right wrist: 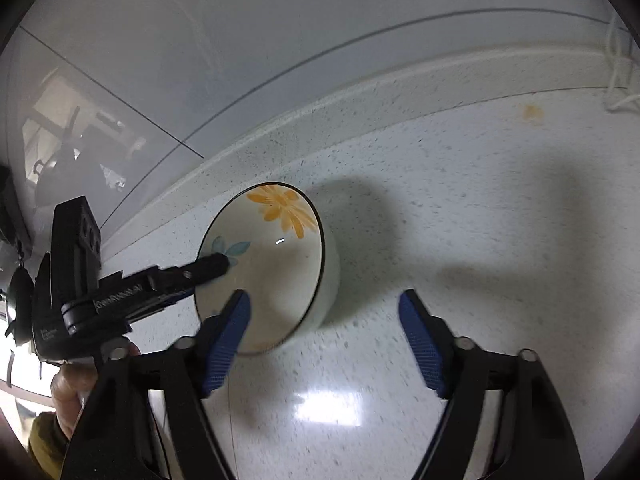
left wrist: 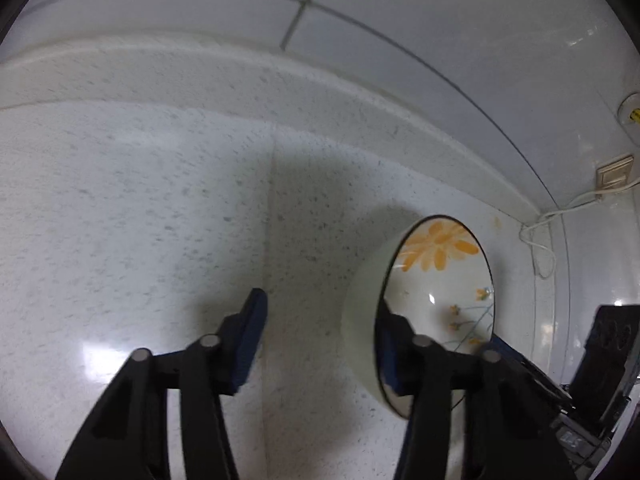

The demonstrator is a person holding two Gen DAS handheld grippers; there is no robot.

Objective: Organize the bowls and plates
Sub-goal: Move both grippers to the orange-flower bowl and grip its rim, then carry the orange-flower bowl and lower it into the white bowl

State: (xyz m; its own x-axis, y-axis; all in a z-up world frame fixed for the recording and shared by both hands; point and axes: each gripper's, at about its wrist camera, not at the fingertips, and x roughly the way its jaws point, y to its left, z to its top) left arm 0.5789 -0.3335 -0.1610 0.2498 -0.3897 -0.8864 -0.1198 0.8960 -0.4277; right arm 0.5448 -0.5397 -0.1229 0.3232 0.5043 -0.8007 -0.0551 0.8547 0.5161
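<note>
Sitting beside right gripper [right wrist: 324, 340]: bowl [right wrist: 276, 264], tilted, countertop [right wrist: 480, 220].

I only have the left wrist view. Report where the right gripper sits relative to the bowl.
Observer: The right gripper is just in front of the bowl, which lies tipped on the counter. Its jaws are open and hold nothing.
Operator: Give me its clearance from the rim.
Observer: Its left pad overlaps the bowl's near rim in the right wrist view. I cannot tell whether they touch.
Operator: Now describe my left gripper from that side.
Observer: One finger of the left gripper reaches inside the bowl, with its tip beside a blue leaf motif.
</note>
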